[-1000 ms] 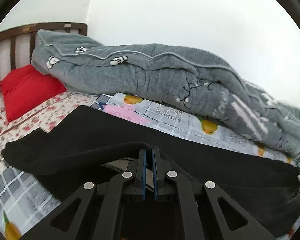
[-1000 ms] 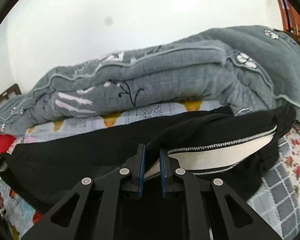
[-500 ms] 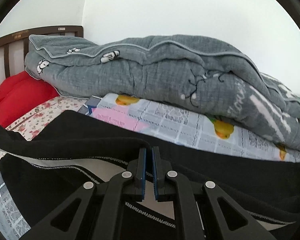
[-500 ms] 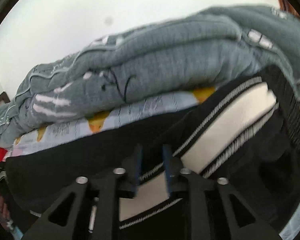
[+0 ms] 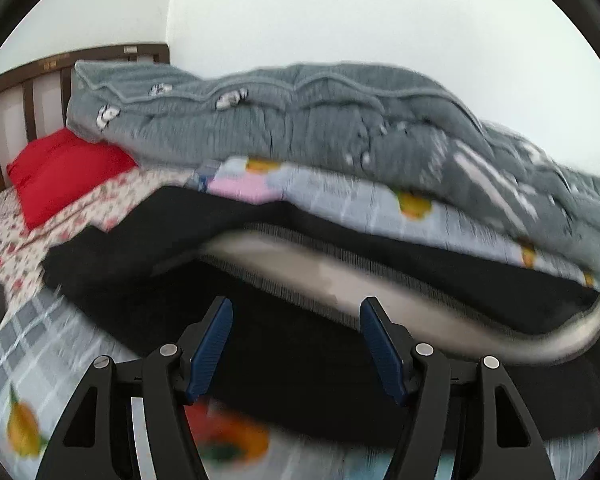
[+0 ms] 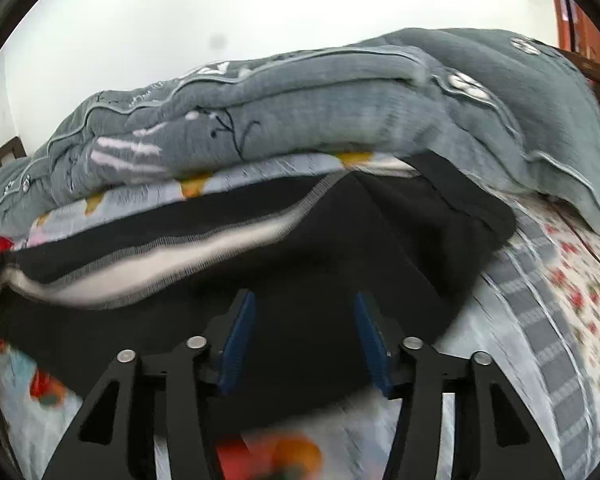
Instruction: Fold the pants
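Black pants (image 5: 300,344) on checked bedsheet (image 5: 32,344), long axis crosswise to both tools, pale side stripe (image 5: 340,276) facing up; left gripper (image 5: 296,340) spread, empty; right gripper (image 6: 304,340) spread, empty; both just above near edge, equally close; quilt (image 5: 300,120) behind.

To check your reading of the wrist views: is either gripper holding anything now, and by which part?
Nothing is held. The left gripper and right gripper both stand open, and the black pants lie on the bed beyond their fingers.
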Demonstrator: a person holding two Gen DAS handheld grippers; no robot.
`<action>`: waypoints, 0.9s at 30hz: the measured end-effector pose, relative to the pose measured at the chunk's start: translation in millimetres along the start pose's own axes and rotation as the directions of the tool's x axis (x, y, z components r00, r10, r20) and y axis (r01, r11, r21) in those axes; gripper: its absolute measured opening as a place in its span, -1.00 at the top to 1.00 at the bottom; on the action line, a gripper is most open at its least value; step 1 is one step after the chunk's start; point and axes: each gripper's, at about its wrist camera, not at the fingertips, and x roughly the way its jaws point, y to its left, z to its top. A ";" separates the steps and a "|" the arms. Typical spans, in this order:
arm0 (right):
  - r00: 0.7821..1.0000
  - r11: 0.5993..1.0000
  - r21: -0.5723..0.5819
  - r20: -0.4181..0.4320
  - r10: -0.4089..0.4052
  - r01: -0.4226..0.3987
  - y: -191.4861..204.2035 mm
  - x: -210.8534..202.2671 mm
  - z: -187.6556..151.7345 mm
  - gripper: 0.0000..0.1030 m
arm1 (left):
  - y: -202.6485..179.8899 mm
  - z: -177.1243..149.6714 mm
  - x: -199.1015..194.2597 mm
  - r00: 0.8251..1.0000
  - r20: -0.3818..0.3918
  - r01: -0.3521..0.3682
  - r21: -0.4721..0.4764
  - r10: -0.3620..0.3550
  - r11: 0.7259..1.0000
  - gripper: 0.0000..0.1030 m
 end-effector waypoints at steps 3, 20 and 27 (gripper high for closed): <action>0.999 0.999 0.034 -0.034 -0.014 0.015 -25.3 -15.1 -27.2 -0.06 | 12.8 -27.2 -16.3 0.996 -0.074 0.042 -0.030 -0.044 0.999 -0.25; 0.978 0.970 0.238 -0.186 0.096 -0.050 -54.7 37.9 -17.1 -0.13 | 60.1 -30.2 46.0 0.923 -0.205 0.211 -0.441 -0.327 0.872 -0.10; 0.976 0.966 0.254 -0.199 0.089 -0.036 -47.1 66.1 -2.7 0.75 | 59.7 -18.3 65.3 0.926 -0.251 0.149 -0.443 -0.282 0.884 0.63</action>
